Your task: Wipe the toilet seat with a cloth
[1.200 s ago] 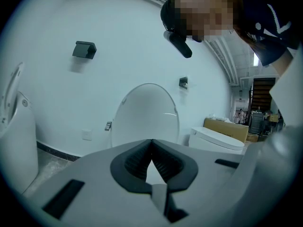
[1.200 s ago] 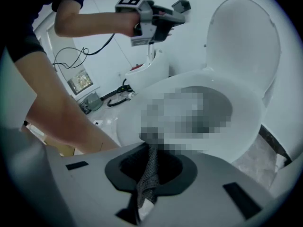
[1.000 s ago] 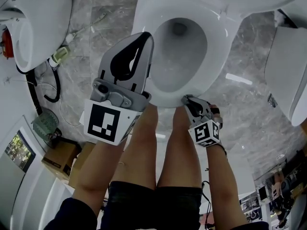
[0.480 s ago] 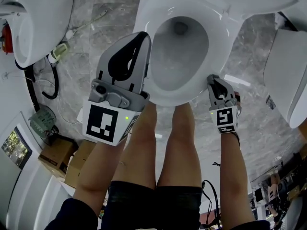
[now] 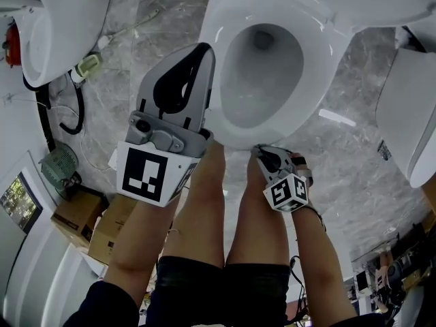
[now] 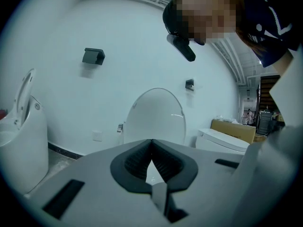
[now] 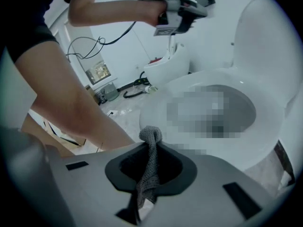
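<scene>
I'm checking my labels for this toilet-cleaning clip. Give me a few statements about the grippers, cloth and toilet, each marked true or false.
1. The right gripper has a grey cloth pinched between its jaws. True.
2. The left gripper holds a cloth too. False: its jaws are together with nothing between them.
3. The toilet lid is down over the bowl. False: it stands raised and the bowl is open.
4. The right gripper is near the front edge of the toilet seat. True.
</scene>
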Tool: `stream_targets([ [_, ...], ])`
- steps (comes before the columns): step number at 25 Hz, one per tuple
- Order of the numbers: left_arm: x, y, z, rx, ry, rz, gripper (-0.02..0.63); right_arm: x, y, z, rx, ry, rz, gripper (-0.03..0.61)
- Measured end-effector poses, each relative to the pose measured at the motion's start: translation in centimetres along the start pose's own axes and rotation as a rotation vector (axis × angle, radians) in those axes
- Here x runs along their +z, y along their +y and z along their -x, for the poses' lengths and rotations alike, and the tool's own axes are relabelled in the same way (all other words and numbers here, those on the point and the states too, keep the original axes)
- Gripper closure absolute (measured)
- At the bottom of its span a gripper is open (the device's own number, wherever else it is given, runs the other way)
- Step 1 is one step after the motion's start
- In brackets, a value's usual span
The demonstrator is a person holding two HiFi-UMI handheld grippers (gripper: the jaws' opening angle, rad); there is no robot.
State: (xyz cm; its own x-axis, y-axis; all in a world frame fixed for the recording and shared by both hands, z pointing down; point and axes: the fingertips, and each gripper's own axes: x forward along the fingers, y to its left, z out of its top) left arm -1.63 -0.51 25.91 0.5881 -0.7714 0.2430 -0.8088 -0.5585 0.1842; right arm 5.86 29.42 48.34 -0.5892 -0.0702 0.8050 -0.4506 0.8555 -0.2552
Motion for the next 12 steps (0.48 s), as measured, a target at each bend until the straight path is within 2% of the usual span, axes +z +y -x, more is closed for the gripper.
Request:
stream_targets([
  [3, 0.2, 0.7, 0.4, 0.017, -0.001, -0.003, 0.6, -5.3, -4.4, 2.6, -0.13, 0.113, -0.077, 0.523],
  [6, -0.2, 1.0, 0.6, 0.024, 0.004, 0.0, 0.6, -7.2, -10.0, 6.5, -0.281, 0.109, -0.185, 0.523],
  [9, -0.6, 0.8, 0.5, 0.022, 0.01, 0.005, 0.6, -5.7, -12.1, 7.3, -0.314, 0.061, -0.17, 0.523],
  [12, -0.2, 0.4, 0.2, 0.017, 0.005, 0.014, 0.6, -4.0, -11.5, 5.9, -0.3, 0.024, -0.18, 0.523],
])
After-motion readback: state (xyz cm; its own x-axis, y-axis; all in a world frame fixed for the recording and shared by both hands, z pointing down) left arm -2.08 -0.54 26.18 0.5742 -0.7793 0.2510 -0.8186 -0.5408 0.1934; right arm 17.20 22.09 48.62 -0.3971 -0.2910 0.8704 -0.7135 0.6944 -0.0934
